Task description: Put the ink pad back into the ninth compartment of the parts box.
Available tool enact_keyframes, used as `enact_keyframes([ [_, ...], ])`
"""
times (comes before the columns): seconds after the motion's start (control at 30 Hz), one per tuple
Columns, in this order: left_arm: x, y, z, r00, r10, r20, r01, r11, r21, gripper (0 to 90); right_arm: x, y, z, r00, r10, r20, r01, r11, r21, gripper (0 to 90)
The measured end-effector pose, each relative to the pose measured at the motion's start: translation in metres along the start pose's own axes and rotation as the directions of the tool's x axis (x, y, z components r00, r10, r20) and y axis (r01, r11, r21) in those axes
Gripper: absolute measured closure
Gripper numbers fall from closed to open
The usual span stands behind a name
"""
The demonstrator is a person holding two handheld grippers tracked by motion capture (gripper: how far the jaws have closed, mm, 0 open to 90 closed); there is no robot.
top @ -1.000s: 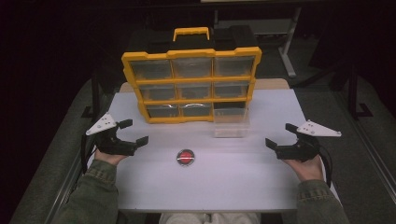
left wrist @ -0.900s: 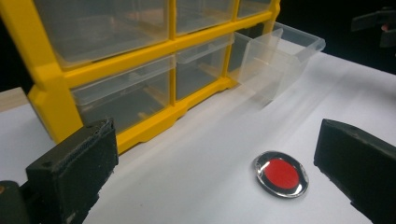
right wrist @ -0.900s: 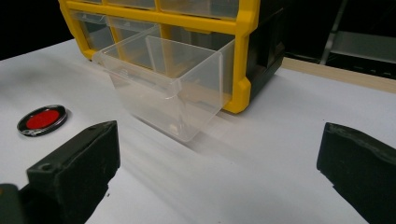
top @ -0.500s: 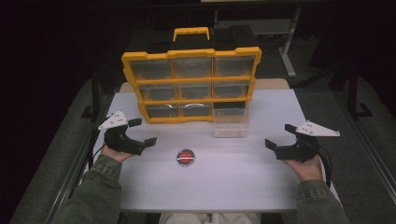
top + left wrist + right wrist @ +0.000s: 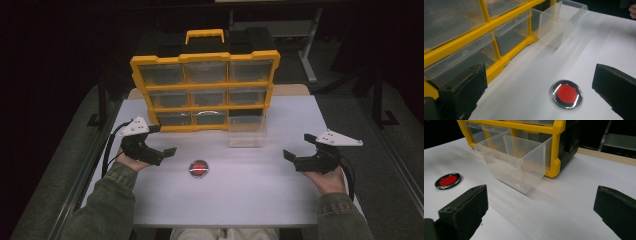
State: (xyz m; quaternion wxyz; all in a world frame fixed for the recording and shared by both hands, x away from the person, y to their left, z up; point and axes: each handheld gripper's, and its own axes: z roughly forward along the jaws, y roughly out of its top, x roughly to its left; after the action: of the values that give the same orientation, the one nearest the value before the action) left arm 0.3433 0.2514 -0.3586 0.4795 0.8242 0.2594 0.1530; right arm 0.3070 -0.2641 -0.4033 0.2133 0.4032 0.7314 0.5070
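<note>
A small round red disc with a shiny rim (image 5: 199, 168) lies flat on the white table (image 5: 240, 195), also seen as the disc (image 5: 567, 94) and the disc (image 5: 448, 181). My left gripper (image 5: 165, 146) is open just left of the disc, jaws wide apart around empty space (image 5: 539, 92). My right gripper (image 5: 296, 148) is open at the table's right side, with nothing between its jaws (image 5: 541, 210). A clear plastic drawer (image 5: 246, 129) is pulled out of the bottom right slot of the yellow organiser (image 5: 205, 90) and stands empty (image 5: 517, 160).
The yellow organiser with several clear drawers stands upright at the back of the table, with a handle (image 5: 204, 35) on top. Dark floor and a table leg frame (image 5: 310, 50) lie beyond. The person's sleeves (image 5: 105, 205) enter from the bottom.
My left gripper has moved right and a little forward, closing in on the red disc. The right gripper has stayed in place.
</note>
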Motion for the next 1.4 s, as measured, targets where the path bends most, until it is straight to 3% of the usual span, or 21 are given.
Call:
enact_keyframes([
  [0.6, -0.005, 0.005, 0.019, 0.9992, 0.027, 0.03, -0.029, 0.9988, 0.04, 0.0, 0.001, 0.0, 0.001, 0.9999, -0.009, 0.011, 0.009, 1.0, 0.009, 0.0],
  [0.87, -0.008, 0.004, 0.028, 0.996, 0.034, 0.083, -0.04, 0.9969, 0.068, 0.0, 0.001, -0.001, 0.002, 1.0, -0.008, -0.005, 0.008, 1.0, 0.019, 0.0],
  [1.4, -0.014, 0.003, 0.047, 0.9922, 0.033, 0.12, -0.049, 0.9898, 0.134, 0.0, 0.001, -0.002, 0.002, 1.0, -0.008, -0.004, 0.008, 1.0, 0.027, 0.0],
])
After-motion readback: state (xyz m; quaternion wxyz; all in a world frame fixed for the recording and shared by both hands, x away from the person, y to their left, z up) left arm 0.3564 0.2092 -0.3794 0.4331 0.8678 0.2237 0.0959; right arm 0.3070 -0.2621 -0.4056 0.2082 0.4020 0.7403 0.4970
